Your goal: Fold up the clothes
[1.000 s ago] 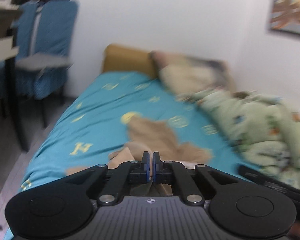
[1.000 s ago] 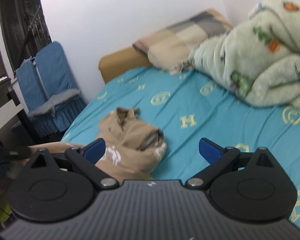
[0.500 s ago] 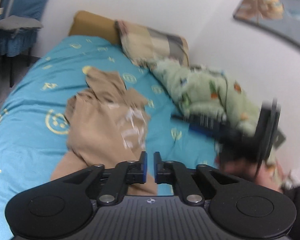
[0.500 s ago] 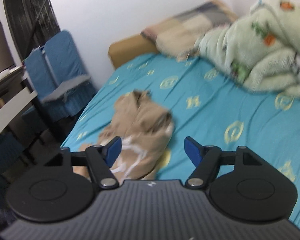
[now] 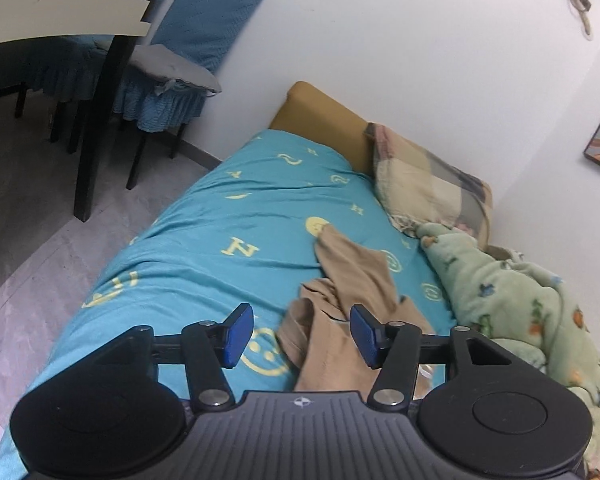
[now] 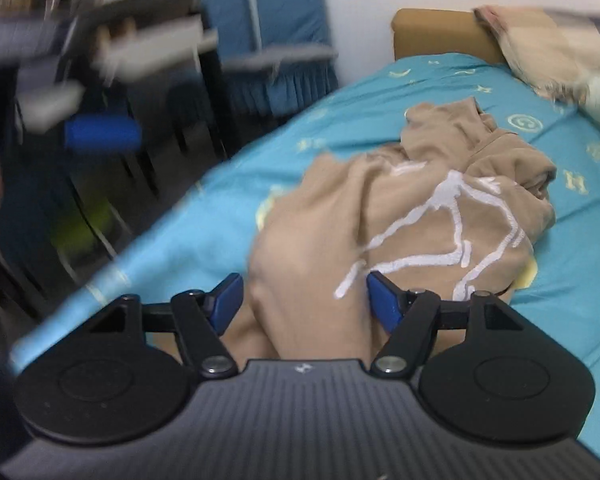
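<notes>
Nearby, green blanket (image 5: 516, 304), pillow (image 5: 424, 184), blue chair (image 5: 188, 52) beside bed (image 5: 204, 248)

The turquoise bed sheet (image 5: 228, 216) carries a repeating yellow print. In the left wrist view a single capital letter "N" (image 5: 239, 246) is legible, lying at 10 o'clock from the tan garment (image 5: 352, 276). In the right wrist view a capital "H" (image 6: 576, 181) stands on the same sheet at 3 o'clock from the garment. The other yellow marks are circled emblems and curved symbols, not readable as characters. The white marking on the garment forms no legible text.
</notes>
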The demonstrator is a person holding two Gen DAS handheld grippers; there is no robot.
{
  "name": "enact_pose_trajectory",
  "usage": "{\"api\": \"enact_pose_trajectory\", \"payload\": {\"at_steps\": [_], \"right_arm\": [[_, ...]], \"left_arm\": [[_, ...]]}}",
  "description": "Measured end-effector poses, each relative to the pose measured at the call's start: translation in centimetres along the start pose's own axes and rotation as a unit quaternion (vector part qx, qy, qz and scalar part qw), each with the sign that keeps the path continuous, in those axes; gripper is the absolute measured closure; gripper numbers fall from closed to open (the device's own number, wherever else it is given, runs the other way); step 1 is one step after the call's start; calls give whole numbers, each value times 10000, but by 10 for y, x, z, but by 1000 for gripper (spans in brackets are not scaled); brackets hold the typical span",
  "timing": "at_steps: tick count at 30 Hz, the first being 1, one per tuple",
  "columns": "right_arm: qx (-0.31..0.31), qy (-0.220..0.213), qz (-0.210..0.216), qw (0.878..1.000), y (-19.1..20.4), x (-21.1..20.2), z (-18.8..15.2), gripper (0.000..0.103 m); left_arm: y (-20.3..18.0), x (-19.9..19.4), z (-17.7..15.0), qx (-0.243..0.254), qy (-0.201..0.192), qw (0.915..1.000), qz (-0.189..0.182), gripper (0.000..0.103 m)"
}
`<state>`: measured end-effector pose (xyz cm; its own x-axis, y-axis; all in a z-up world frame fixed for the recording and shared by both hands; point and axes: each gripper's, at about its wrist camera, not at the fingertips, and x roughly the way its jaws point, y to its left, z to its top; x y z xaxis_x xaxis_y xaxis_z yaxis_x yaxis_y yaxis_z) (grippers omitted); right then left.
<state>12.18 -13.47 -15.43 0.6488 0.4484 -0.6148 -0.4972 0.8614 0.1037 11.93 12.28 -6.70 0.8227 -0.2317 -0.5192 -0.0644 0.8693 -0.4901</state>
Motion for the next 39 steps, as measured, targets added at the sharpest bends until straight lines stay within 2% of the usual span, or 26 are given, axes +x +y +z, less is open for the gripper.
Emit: {"api": "enact_pose_trajectory", "payload": {"at_steps": [1, 2, 3, 5, 7, 9, 11, 13, 15, 18, 20, 21, 22, 24, 25, 28, 30, 31, 33, 35, 39], "right_arm": [[-206, 66, -190, 9996, 3, 2, -2, 81], [-238, 111, -413, 9988, 1, 0, -1, 95], [1, 81, -537, 9985, -8, -6, 3, 98], [726, -218, -650, 9950, -29, -32, 12, 98], [1253, -634, -893, 9861, -49, -65, 19, 98], [1648, -1043, -1194, 9735, -68, -97, 21, 98], [2012, -1209, -1564, 9594, -90, -120, 17, 98], [2545, -1101, -1873, 9424, -115, -129, 9, 98], [3224, -760, -1935, 9235, -143, -126, -8, 97], [4084, -231, -1899, 8926, -167, -117, -31, 94], [4279, -16, -1809, 8855, -170, -115, -37, 89], [4284, 11, -1819, 8851, -167, -115, -37, 77], [4232, -23, -1874, 8864, -163, -118, -35, 56], [4035, -227, -2016, 8922, -155, -130, -31, 30], [3908, -356, -2063, 8964, -150, -136, -30, 27], [3527, -577, -2153, 9088, -140, -147, -24, 28], [3350, -706, -2204, 9134, -137, -150, -20, 28], [3248, -755, -2232, 9160, -136, -149, -17, 28], [3022, -840, -2289, 9215, -135, -146, -13, 28], [2721, -864, -2128, 9345, -130, -140, -10, 27], [1936, -812, -1369, 9681, -104, -119, -1, 29]], "left_arm": [[2, 1, 0, -28, 7, 10000, 13, 47], [4, 1, 0, -56, 9, 10000, 10, 47], [5, 1, -1, -60, -4, 10000, -5, 47], [6, -1, -3, -26, -48, 10000, -35, 47], [4, -1, -5, 44, -68, 9999, -82, 47], [0, -1, -8, 150, -45, 9998, -132, 47], [-6, 1, -14, 272, 35, 9995, -161, 47], [-14, 4, -21, 452, 215, 9984, -278, 47], [-25, 8, -31, 755, 433, 9954, -395, 47], [-44, 17, -49, 1322, 644, 9884, -376, 47], [-56, 24, -62, 1697, 809, 9814, -389, 47], [-62, 29, -69, 1894, 905, 9769, -392, 47], [-67, 34, -76, 2101, 1010, 9717, -388, 47], [-79, 46, -90, 2578, 1189, 9583, -335, 47], [-84, 51, -96, 2833, 1212, 9509, -284, 47], [-93, 71, -112, 3495, 1161, 9297, -51, 46], [-95, 85, -119, 3747, 1131, 9201, 114, 46], [-95, 91, -120, 3790, 1102, 9186, 191, 48], [-92, 101, -117, 3688, 1022, 9235, 278, 60], [-88, 100, -106, 3371, 918, 9368, 151, 82], [-87, 79, -76, 2802, 528, 9581, -291, 88]]}}
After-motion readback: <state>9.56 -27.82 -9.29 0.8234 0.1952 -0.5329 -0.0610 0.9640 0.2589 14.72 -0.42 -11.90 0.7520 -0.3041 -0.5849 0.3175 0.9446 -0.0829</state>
